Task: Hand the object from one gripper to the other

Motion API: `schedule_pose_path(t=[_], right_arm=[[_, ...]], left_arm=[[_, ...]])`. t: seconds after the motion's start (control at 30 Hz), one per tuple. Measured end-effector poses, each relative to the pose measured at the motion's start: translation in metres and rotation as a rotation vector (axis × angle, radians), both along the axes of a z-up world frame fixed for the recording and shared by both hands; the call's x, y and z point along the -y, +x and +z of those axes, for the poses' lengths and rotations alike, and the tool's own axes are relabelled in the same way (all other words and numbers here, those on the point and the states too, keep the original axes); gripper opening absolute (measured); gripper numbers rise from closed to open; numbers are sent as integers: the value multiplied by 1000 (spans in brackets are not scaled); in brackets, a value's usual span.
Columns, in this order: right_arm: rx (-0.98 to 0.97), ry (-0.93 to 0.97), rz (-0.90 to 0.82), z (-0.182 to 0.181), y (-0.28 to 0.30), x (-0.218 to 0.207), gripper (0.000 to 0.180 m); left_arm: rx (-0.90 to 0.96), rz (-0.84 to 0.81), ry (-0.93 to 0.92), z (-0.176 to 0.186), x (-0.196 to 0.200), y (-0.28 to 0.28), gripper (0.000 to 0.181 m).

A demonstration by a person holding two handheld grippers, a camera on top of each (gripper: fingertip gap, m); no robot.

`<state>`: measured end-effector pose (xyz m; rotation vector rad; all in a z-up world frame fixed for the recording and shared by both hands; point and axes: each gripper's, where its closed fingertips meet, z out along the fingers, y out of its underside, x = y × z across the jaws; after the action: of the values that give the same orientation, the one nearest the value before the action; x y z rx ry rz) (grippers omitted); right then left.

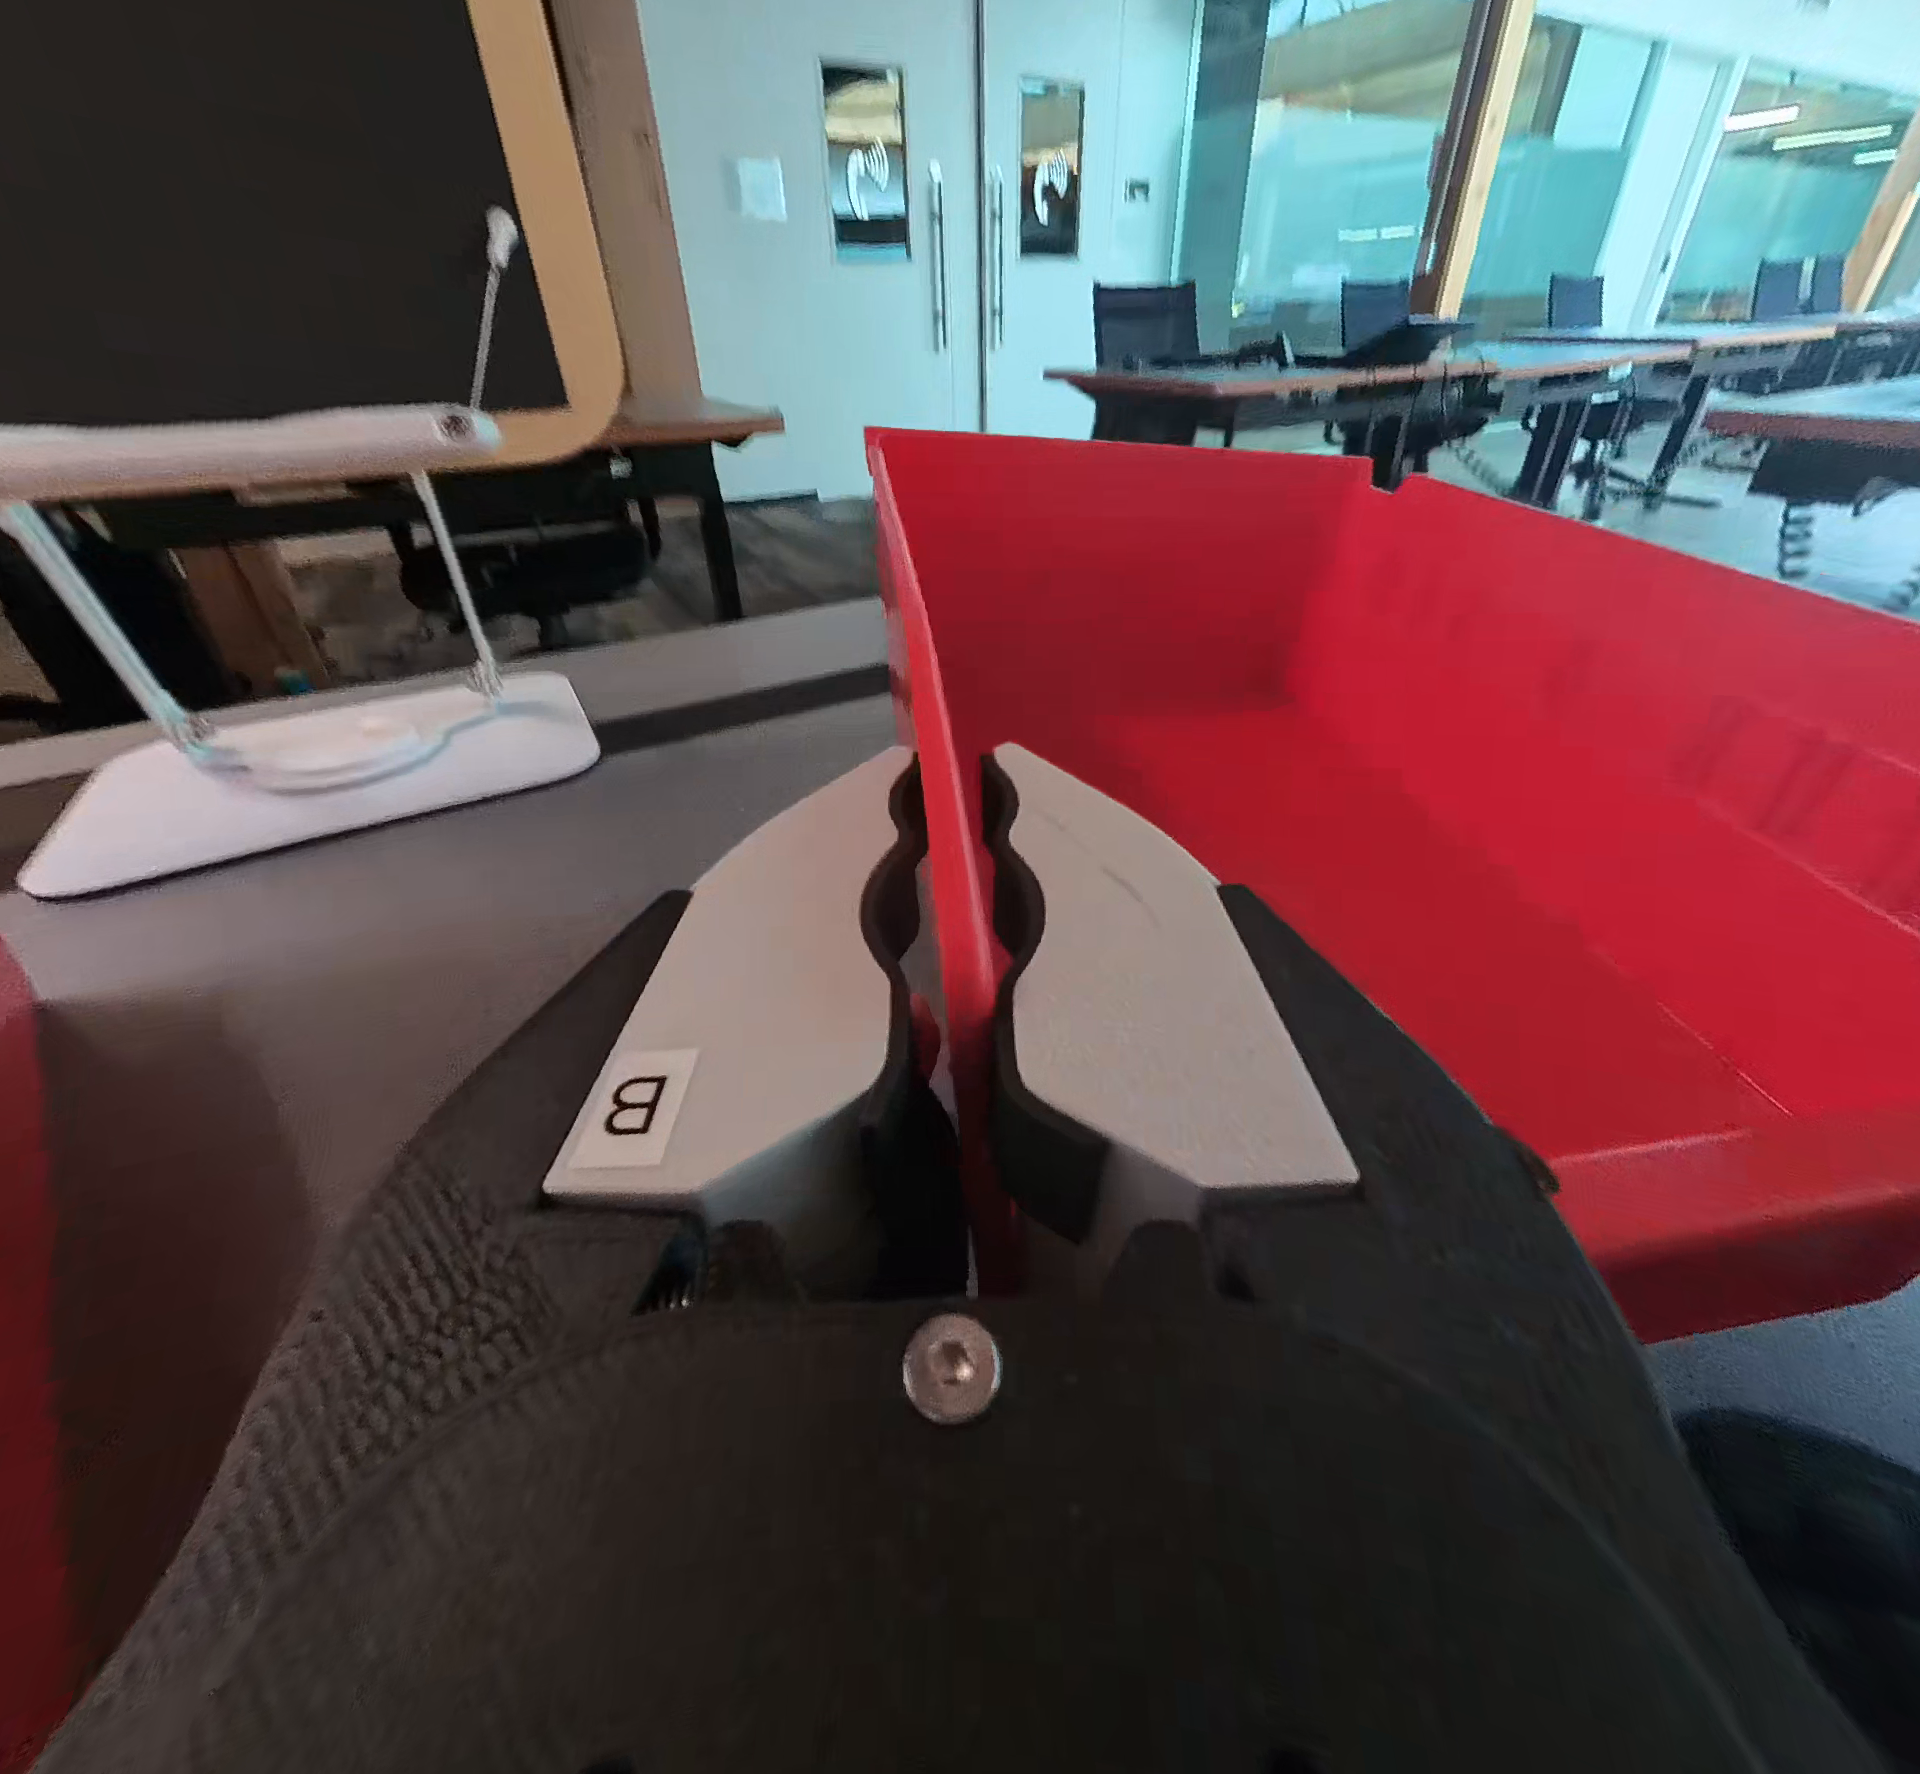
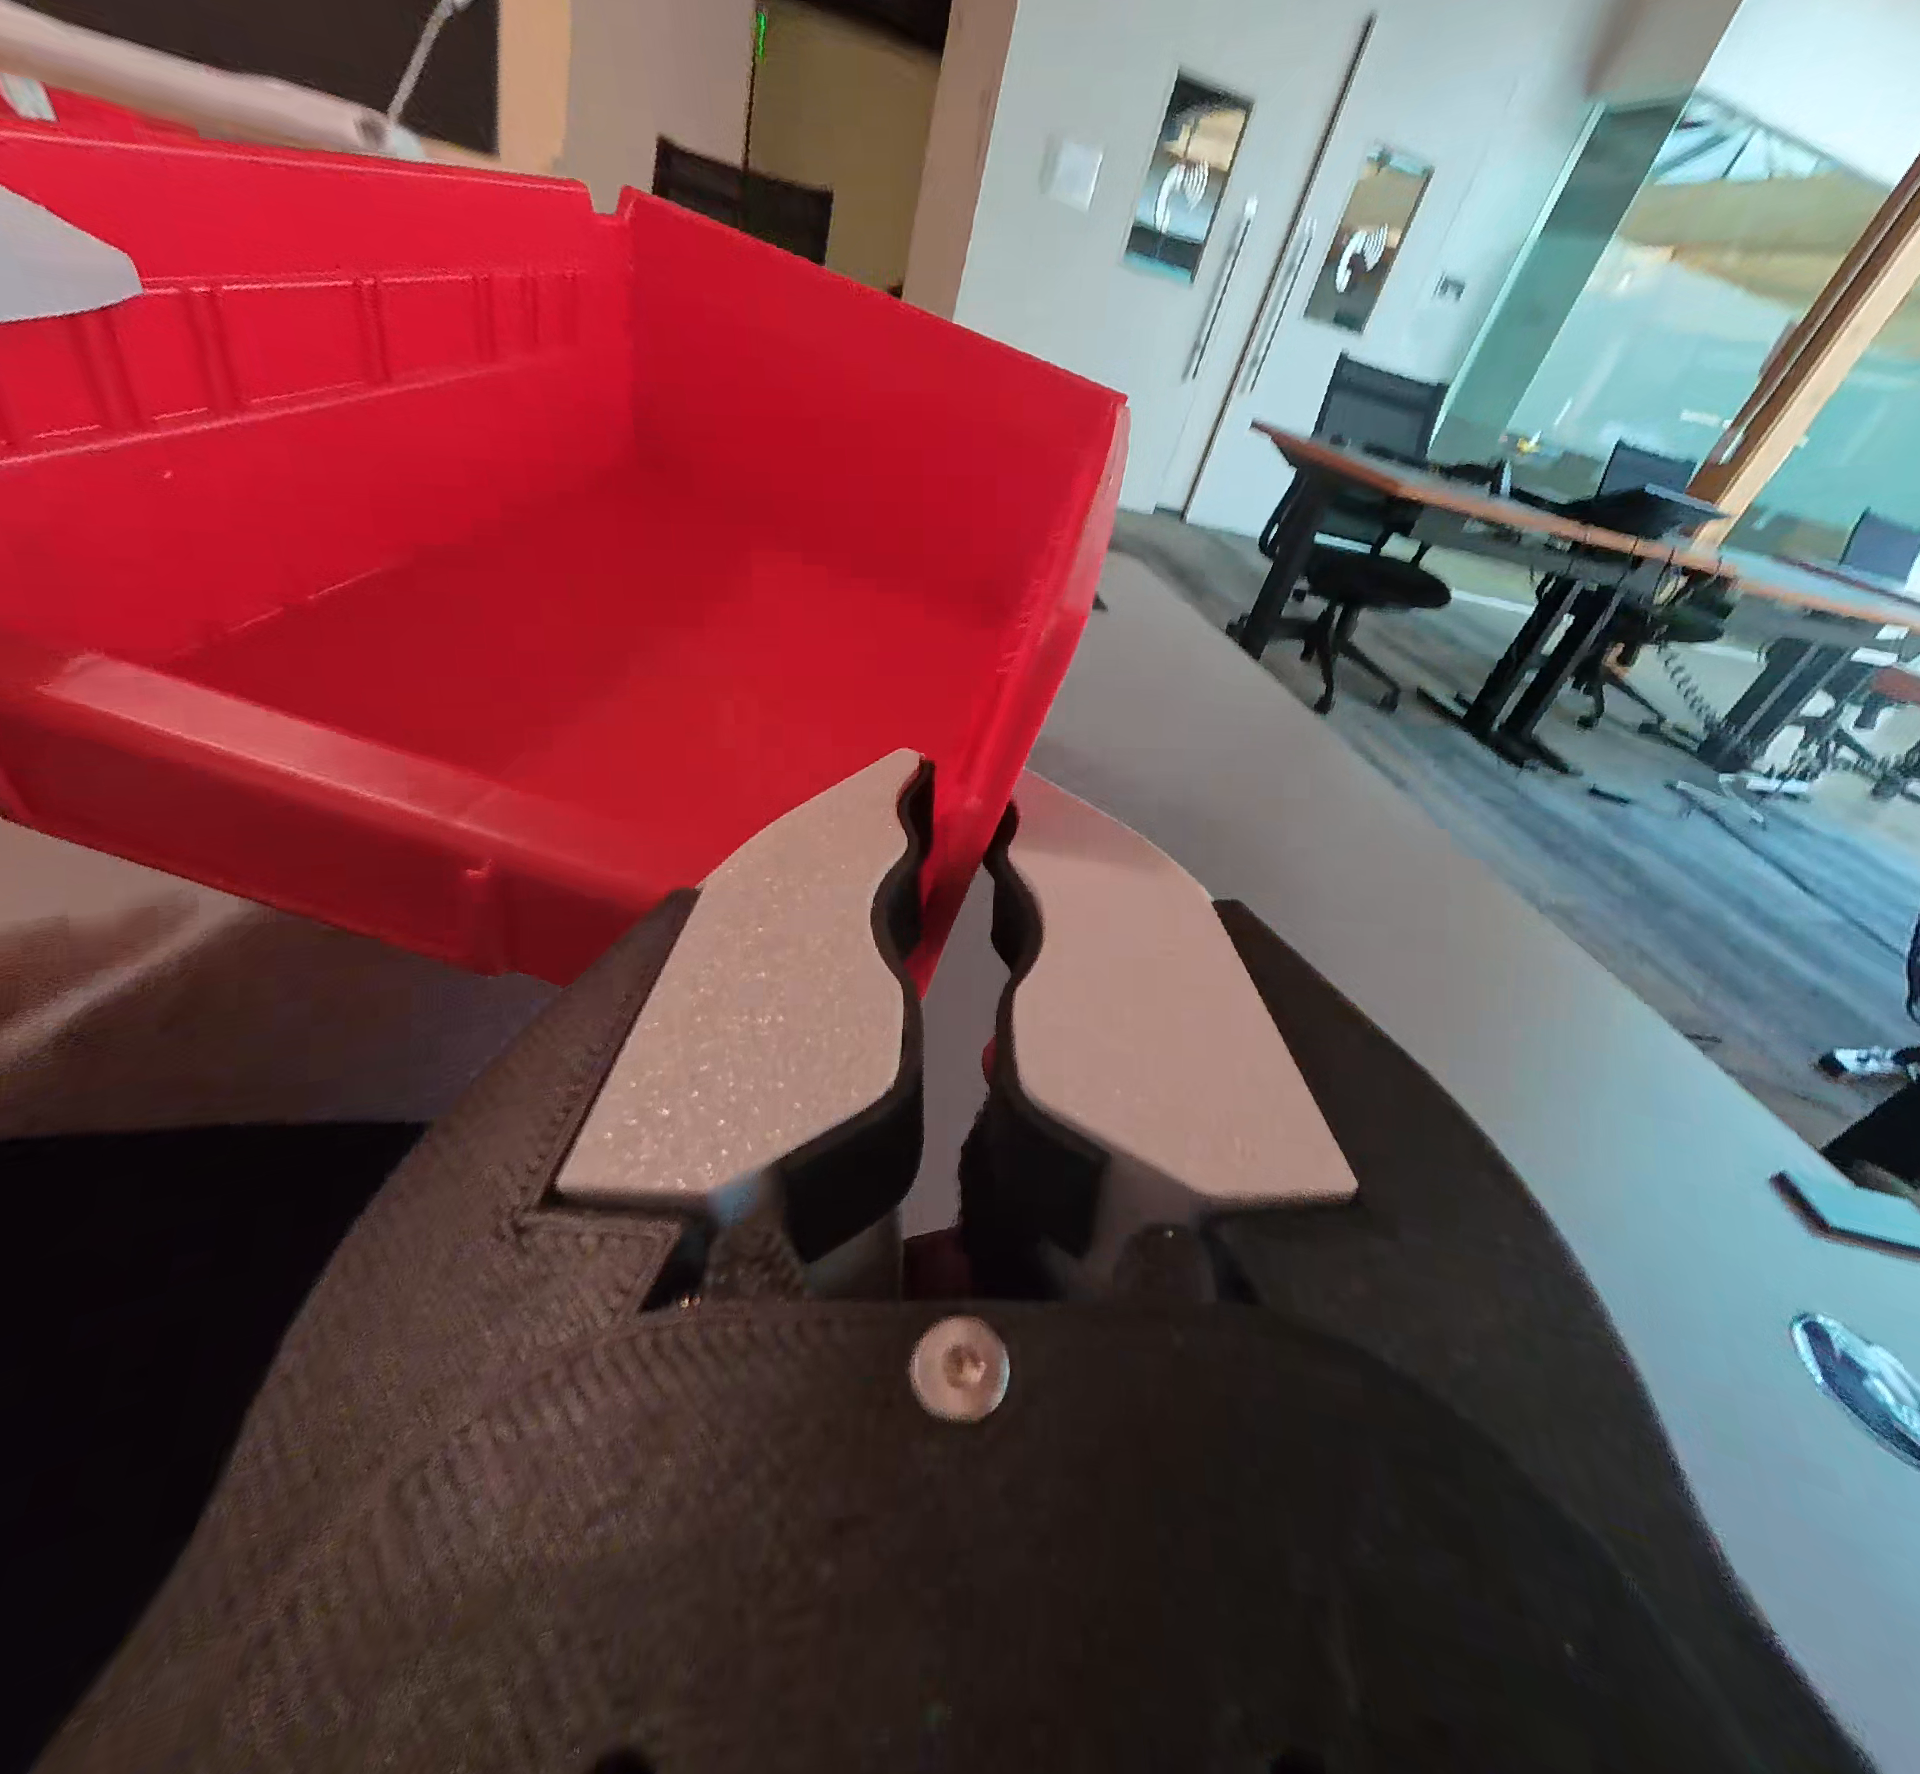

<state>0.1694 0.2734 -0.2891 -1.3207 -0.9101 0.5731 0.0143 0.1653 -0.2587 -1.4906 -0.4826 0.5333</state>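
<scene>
A red open plastic bin (image 1: 1455, 737) is held above the grey table (image 1: 312, 976). My left gripper (image 1: 948, 768) is shut on the bin's left side wall, which runs between its two fingers. My right gripper (image 2: 966, 789) is shut on the bin's right wall near its front corner, and the bin (image 2: 520, 529) stretches away to the left, slightly tilted. The inside of the bin looks empty. A grey finger (image 2: 52, 270) of the left gripper shows at the far left edge of the right wrist view.
A white stand (image 1: 312, 789) with wire legs and a white tube stands on the table to the left of the bin. Another red thing (image 1: 16, 1205) is at the left edge. A shiny metal object (image 2: 1860, 1371) and a teal tile (image 2: 1849, 1205) lie on the right. Desks and chairs (image 2: 1351, 571) stand beyond.
</scene>
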Motion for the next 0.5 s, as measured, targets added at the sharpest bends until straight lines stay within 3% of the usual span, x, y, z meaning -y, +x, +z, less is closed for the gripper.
schedule_pose_path(t=[0.17, 0.27, 0.3, 0.33, 0.4, 0.5], right_arm=[[59, -38, -32, -7, 2, -9, 7], [80, -93, -60, -12, 4, -17, 5], [83, -112, -66, -13, 6, -19, 5], [80, -131, -69, -13, 8, -21, 7], [39, -166, -69, -7, 15, -25, 31], [-61, -214, -47, 13, 33, -31, 52]], left_arm=[[128, -83, -44, -23, -11, 3, 19], [133, -187, -102, -30, -19, 13, 37], [101, -228, -143, -31, -20, 19, 46], [64, -250, -152, -27, -20, 24, 66], [-3, -214, -78, -3, -7, 27, 109], [-82, -182, 34, 36, 34, 34, 121]])
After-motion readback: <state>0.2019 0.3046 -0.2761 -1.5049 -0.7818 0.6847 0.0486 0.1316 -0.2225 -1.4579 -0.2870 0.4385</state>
